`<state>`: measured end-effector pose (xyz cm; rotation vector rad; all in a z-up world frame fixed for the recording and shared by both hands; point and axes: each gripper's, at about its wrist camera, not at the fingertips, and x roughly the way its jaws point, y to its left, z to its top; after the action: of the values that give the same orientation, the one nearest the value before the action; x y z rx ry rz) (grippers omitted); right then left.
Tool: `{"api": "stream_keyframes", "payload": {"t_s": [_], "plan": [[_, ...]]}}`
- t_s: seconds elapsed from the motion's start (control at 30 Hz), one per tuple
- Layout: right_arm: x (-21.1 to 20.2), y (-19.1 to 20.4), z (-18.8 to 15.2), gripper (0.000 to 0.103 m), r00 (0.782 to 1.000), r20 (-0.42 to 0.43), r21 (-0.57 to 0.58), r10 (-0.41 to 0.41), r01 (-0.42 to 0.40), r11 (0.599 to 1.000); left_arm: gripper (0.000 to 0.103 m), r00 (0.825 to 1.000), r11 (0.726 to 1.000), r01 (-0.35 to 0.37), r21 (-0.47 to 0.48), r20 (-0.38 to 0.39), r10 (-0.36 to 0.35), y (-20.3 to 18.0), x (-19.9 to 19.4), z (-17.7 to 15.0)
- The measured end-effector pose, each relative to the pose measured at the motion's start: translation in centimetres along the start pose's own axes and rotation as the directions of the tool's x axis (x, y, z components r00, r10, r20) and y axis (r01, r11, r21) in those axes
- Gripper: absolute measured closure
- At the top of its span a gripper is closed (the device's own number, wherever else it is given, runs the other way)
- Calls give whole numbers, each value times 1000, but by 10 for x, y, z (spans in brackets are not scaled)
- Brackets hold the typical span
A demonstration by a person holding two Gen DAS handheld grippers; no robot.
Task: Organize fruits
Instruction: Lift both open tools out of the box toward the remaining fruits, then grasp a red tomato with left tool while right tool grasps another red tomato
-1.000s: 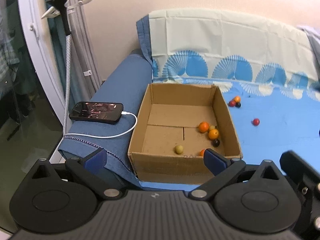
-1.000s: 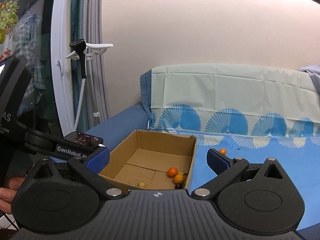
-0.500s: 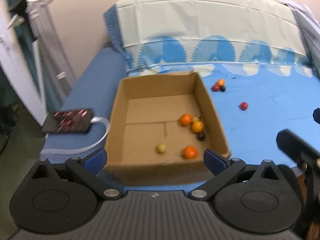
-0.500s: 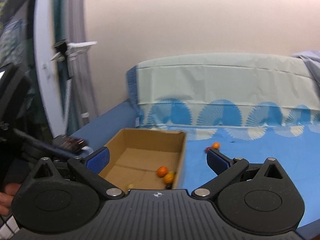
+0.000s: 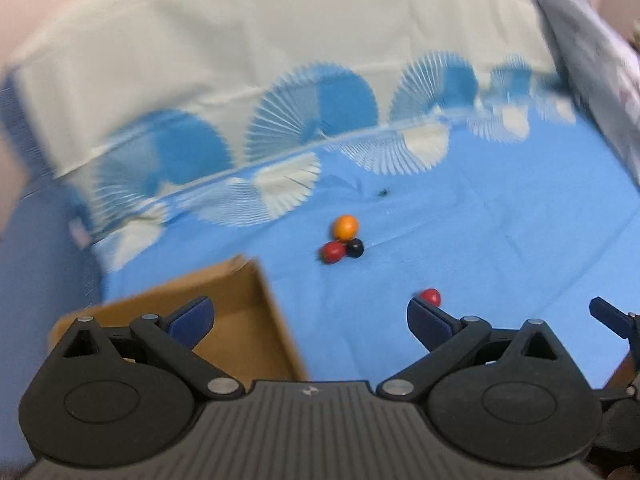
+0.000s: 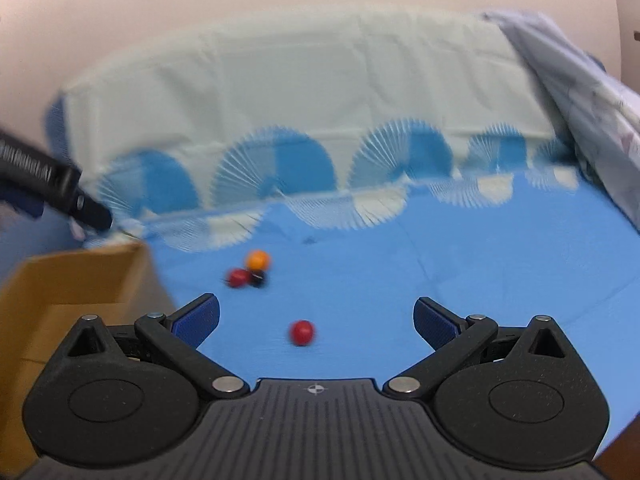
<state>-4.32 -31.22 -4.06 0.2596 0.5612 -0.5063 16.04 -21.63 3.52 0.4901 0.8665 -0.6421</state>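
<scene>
On the blue bedsheet lie an orange fruit [image 5: 345, 227], a dark red fruit [image 5: 332, 252] and a black fruit [image 5: 354, 247], touching in a cluster. A lone red fruit [image 5: 431, 297] lies nearer, beside my left gripper's right fingertip. My left gripper [image 5: 310, 316] is open and empty, over the cardboard box's right wall [image 5: 276, 320]. My right gripper [image 6: 316, 318] is open and empty, with the lone red fruit [image 6: 301, 333] between its fingers, just ahead. The cluster [image 6: 258, 260] lies further on. The box [image 6: 80, 280] is at the left.
A pale sheet with blue fan patterns [image 5: 280, 80] covers the back of the bed. A grey-white quilt [image 6: 580, 92] lies at the right. The left gripper's body [image 6: 52, 184] shows at the left of the right wrist view.
Both grippers have swung right, away from the box interior and towards the loose fruits on the sheet. The phone and the fruits in the box have left view. Both stay open.
</scene>
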Motion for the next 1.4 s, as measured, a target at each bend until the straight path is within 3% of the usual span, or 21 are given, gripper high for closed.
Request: {"api": "stream_keyframes", "payload": {"t_s": [0.13,0.33,0.63,0.77,0.8,0.83,0.87,0.9,0.93,0.97,1.2,1.4], "plan": [[74,0,-14,1,997,-78,9,-10,11,1000,0,994,994,-8,111,-112,21,-15,90,33],[155,8,-32,1,988,-156,0,-1,1,1000,0,970,961,-30,276,-225,95,-29,190,43],[192,11,-44,1,984,-175,-56,8,-18,998,1,943,960,-41,278,-307,129,-28,266,50],[192,18,-49,1,989,-144,-118,-11,-6,993,6,941,961,-37,274,-313,125,-34,276,55],[191,18,-49,5,990,-143,-120,-4,-13,993,17,939,960,-21,278,-325,114,-36,278,54],[188,18,-49,17,991,-135,-127,-2,-16,992,25,940,965,13,261,-333,78,-36,277,54],[184,19,-49,26,992,-127,-137,1,-18,990,51,938,972,56,230,-347,28,-34,275,55],[181,19,-49,46,992,-126,-148,14,-33,988,69,930,977,108,185,-365,-33,-32,272,56],[178,20,-49,63,992,-127,-156,22,-42,987,70,925,982,114,149,-376,-50,-30,271,56],[175,21,-49,72,991,-130,-162,21,-42,986,70,925,984,109,138,-378,-49,-30,270,56],[158,9,-39,72,993,-116,-93,7,-18,996,70,948,985,120,127,-309,-75,-34,240,50],[118,-6,-20,72,998,-67,-79,11,-16,997,70,969,989,136,57,-216,-121,-32,176,53]]}}
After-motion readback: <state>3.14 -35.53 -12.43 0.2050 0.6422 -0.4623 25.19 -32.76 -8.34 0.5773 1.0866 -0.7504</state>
